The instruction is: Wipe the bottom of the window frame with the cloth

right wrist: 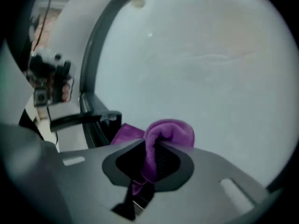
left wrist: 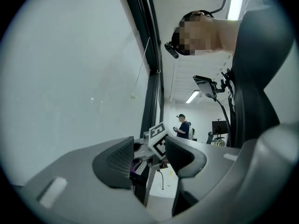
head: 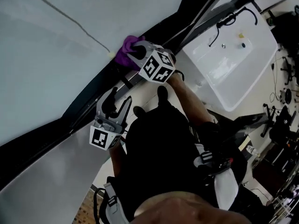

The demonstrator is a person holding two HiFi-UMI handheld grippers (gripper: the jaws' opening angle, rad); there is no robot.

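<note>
Currently right gripper (head: 137,50) pinching purple cloth (head: 126,49) at upper centre, against dark window frame (head: 84,101). Left gripper (head: 119,101) spread, empty, below it. Press cloth flat; drag steadily along frame, overlapping passes.

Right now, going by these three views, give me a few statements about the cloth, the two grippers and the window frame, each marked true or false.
1. The right gripper has its jaws shut on the cloth. True.
2. The left gripper also grips the cloth. False: its jaws stand apart with nothing between them.
3. The cloth is up at the dark window frame. True.
4. The cloth is white. False: it is purple.
</note>
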